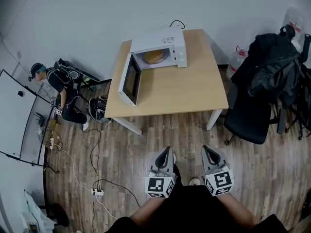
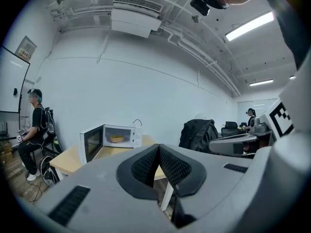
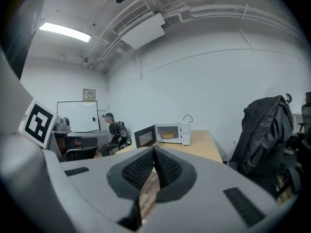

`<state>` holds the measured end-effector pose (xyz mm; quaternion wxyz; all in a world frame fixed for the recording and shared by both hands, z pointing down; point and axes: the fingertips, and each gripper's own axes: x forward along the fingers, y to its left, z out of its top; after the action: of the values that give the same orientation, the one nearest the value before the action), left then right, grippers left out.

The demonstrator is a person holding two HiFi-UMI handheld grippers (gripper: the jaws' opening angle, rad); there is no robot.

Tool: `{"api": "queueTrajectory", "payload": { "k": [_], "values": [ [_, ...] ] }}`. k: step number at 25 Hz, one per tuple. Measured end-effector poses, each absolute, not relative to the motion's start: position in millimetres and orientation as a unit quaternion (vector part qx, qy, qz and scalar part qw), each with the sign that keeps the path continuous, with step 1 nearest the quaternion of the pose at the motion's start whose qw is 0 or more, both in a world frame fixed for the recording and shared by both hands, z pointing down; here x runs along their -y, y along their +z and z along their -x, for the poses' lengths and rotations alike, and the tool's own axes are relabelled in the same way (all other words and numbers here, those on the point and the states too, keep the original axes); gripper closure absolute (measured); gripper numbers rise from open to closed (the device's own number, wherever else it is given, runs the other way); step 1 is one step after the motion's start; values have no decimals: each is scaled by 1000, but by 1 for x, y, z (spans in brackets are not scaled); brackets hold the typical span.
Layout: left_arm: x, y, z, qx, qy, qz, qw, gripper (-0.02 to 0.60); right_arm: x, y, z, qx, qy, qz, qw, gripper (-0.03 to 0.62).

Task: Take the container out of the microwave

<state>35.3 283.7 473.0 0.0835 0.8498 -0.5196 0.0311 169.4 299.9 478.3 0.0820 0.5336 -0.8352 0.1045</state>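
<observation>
**Grey tools shut, container not out yet**

Jaws closed, nothing held on left tool (image 1: 167, 153) and right tool (image 1: 208, 151), over the wood floor (image 1: 146, 144), well short of the tabletop (image 1: 189, 91). Risk: reaching in closed just shoves the container, and the open door (image 1: 130, 80) by the left edge could get clipped. Far edge: microwave (image 1: 163, 47), with container (image 1: 154, 56) inside. It's shallow, tan-yellow and looks light.
</observation>
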Motion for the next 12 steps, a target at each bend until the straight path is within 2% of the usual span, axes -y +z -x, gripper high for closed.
{"api": "queueTrajectory", "payload": {
  "k": [6,12],
  "values": [
    [-243,476,-30,512,24,-854,92,569,-249,491,-158,831,118,-530,123,534],
    [-187,480,0,501,33,-861,83,569,-179,474,-127,831,103,-531,127,534]
  ]
}}
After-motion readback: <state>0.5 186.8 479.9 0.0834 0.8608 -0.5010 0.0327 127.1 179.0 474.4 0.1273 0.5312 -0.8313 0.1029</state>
